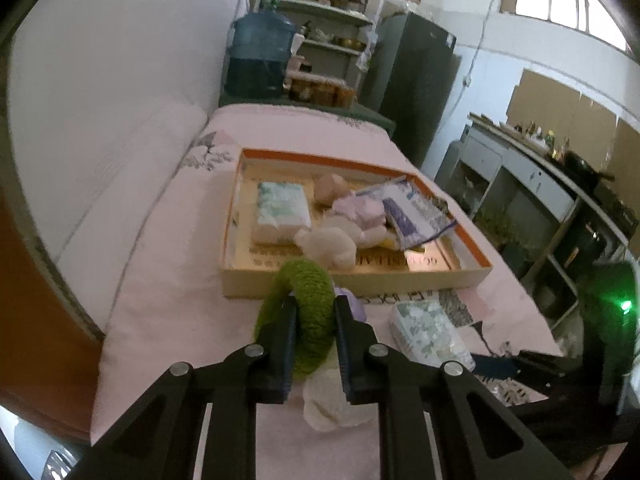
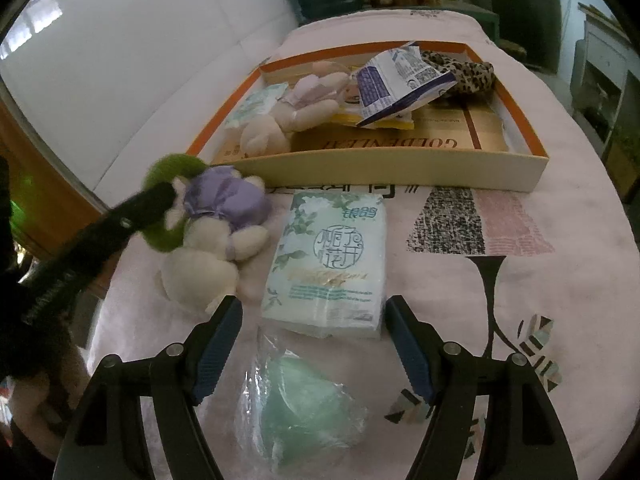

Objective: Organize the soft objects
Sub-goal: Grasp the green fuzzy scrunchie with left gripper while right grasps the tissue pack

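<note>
Left gripper [image 1: 314, 312] clamped on green ring [image 1: 308, 300]; right gripper [image 2: 314, 316] spread, flanking tissue pack [image 2: 328, 260].

Green knitted ring [image 1: 308, 312], cream plush bunny [image 2: 216, 248] dressed in lilac, orange-rimmed box [image 2: 400, 168], leopard-print cloth [image 2: 468, 72]

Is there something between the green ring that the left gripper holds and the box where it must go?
Nothing visible blocks it. The left gripper is shut on the green ring, and only bare pink cloth lies before the box. Its near wall must be cleared, and a plush toy lies just inside it.
</note>
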{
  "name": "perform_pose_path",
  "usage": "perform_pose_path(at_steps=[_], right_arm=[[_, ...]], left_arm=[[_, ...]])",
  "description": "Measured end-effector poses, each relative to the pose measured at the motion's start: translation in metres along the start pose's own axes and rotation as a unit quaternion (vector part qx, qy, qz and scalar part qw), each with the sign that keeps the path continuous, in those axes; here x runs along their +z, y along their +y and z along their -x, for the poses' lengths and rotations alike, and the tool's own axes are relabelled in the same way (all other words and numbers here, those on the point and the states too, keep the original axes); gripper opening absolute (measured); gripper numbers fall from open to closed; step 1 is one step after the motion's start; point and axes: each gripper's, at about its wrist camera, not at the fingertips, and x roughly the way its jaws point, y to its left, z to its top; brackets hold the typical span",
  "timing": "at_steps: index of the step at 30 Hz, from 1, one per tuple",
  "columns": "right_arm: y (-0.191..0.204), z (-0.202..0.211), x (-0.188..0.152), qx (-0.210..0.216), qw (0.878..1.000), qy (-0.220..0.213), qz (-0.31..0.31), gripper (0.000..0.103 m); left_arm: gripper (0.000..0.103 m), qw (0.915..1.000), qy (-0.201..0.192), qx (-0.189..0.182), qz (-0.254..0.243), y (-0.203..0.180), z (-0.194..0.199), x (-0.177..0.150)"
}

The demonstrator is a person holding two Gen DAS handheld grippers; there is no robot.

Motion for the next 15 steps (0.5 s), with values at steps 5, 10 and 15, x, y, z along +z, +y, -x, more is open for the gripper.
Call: perform_pose_path(at_steps=[5,10,15], right_arm=[[-0.001,0.004,-0.003,-0.005,1.000,-0.002,-0.002,0.075],[-0.003,0.006,-0.008,-0.008,1.000,-0.003,-0.007,0.075],[-0.002,0.006,-0.004,-0.010,1.000,-0.004,-0.010,0.075]], left_arm=[[0.018,0.9997,-0.019,0.005,0.016,0.010,0.016,0.004],[0.018,0.9990,-0.038,0.021,0.009,0.012,0.030,0.007],[0.018,0.9986,-0.049,0.016,0.011,0.011,0.040,0.008]])
